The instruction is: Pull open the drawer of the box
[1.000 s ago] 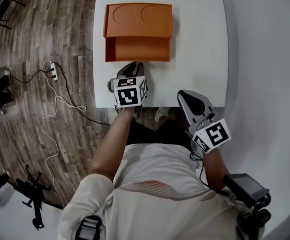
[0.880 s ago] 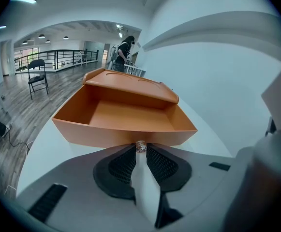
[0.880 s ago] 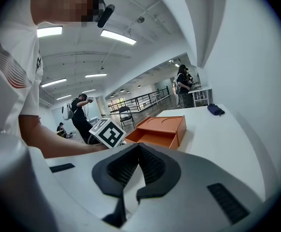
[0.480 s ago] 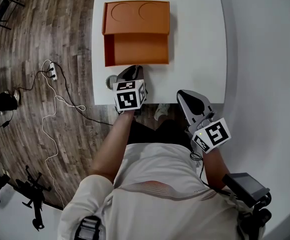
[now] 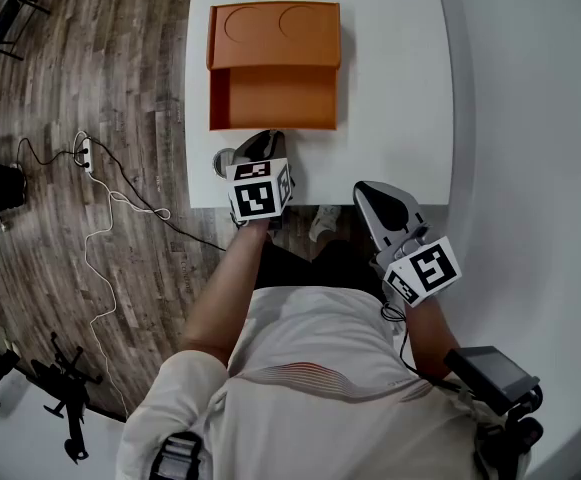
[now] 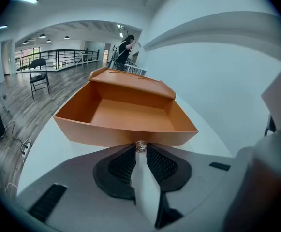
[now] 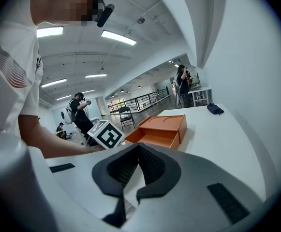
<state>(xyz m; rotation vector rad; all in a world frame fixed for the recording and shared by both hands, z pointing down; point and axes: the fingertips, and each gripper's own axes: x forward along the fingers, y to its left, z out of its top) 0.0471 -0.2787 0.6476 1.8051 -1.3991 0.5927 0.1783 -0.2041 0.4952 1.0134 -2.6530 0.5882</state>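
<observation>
The orange box [image 5: 275, 33] sits by the left edge of the white worktop [image 5: 400, 88], its drawer [image 5: 275, 98] drawn out toward the near edge. The left hand-held gripper [image 6: 140, 150] is clamped on the small knob [image 6: 140, 146] on the drawer's front. The right hand-held gripper [image 7: 139, 146] hangs just off the near edge, its jaws together and holding nothing.
</observation>
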